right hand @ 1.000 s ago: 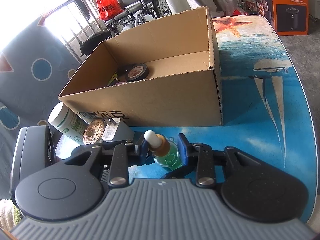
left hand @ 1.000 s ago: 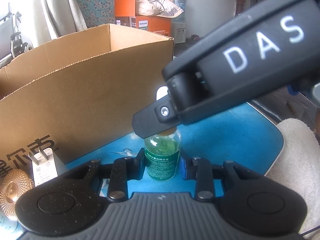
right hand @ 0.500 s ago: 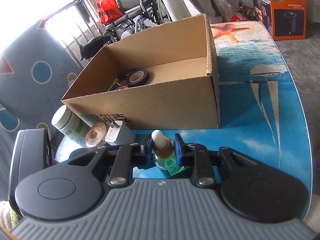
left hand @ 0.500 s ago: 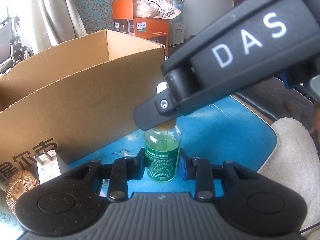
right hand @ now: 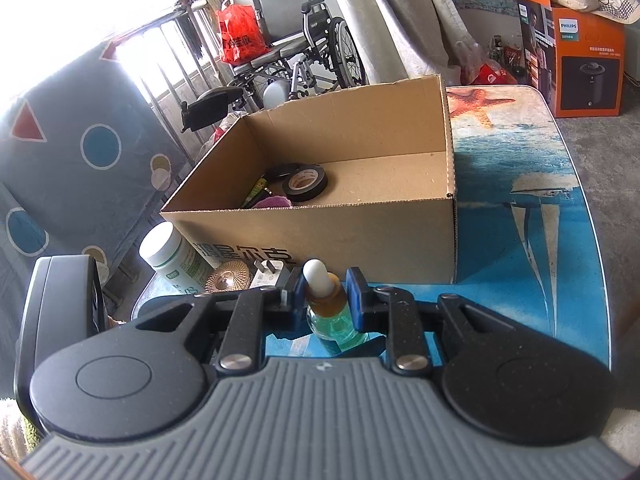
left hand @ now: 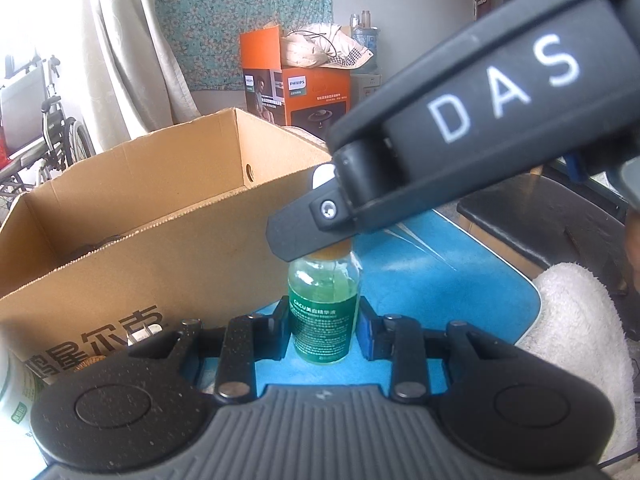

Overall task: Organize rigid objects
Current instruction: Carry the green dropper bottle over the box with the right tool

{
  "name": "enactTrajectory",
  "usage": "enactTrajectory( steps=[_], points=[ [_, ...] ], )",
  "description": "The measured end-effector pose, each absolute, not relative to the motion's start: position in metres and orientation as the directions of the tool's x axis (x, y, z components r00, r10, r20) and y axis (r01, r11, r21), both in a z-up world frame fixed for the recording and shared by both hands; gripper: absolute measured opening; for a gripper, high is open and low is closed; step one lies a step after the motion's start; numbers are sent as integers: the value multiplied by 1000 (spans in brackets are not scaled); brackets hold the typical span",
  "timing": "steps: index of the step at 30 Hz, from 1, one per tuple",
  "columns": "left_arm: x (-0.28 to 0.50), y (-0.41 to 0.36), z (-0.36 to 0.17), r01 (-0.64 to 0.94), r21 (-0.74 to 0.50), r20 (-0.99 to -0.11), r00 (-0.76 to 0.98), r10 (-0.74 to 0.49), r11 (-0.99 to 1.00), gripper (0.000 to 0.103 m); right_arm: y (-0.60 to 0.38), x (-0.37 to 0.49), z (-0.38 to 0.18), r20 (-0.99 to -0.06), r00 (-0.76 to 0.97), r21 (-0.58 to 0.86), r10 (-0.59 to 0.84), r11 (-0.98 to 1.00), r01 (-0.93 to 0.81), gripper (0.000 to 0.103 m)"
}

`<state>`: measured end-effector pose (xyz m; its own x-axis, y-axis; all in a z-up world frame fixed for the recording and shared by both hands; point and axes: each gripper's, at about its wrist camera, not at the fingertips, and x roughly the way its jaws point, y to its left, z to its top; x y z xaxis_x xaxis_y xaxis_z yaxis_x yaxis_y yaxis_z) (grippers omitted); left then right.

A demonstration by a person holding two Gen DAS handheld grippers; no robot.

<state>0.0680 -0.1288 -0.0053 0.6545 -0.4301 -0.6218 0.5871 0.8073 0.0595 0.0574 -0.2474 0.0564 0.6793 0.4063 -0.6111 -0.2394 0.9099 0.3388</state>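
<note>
A small dropper bottle [left hand: 324,320] with green liquid, an amber collar and a white bulb stands upright between both grippers, just in front of the cardboard box [left hand: 140,240]. My left gripper [left hand: 325,330] is shut on the bottle's labelled body. My right gripper [right hand: 325,295] comes in from the upper right and is shut on the bottle's [right hand: 326,304] amber collar under the bulb. In the left wrist view its dark finger [left hand: 304,224] hides the collar and most of the bulb. The bottle's base hangs a little above the blue table top [left hand: 440,280].
The open box [right hand: 320,232] holds a black tape roll [right hand: 306,178], pens and a pink item. A white jar [right hand: 172,256], a gold disc [right hand: 226,280] and a white plug [right hand: 268,276] sit by its front left corner. A white towel [left hand: 580,340] lies at the table's right edge.
The right jaws have closed from loosely around the bottle's collar onto it. Both grippers have since risen with the bottle, so more of the box's inside shows.
</note>
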Motion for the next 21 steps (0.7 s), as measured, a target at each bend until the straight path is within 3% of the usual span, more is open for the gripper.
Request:
enactTrajectory(
  steps=[13,21],
  points=[
    [85,-105,51,534,68,-543,728,-418,843,33,-226,71,128,-528,718,275,453,891,-361,21],
    [169,-109,72,486,-11,-607,691,-392,874,33,-229,166,159,-554,674,292,489,872,-393,20]
  ],
)
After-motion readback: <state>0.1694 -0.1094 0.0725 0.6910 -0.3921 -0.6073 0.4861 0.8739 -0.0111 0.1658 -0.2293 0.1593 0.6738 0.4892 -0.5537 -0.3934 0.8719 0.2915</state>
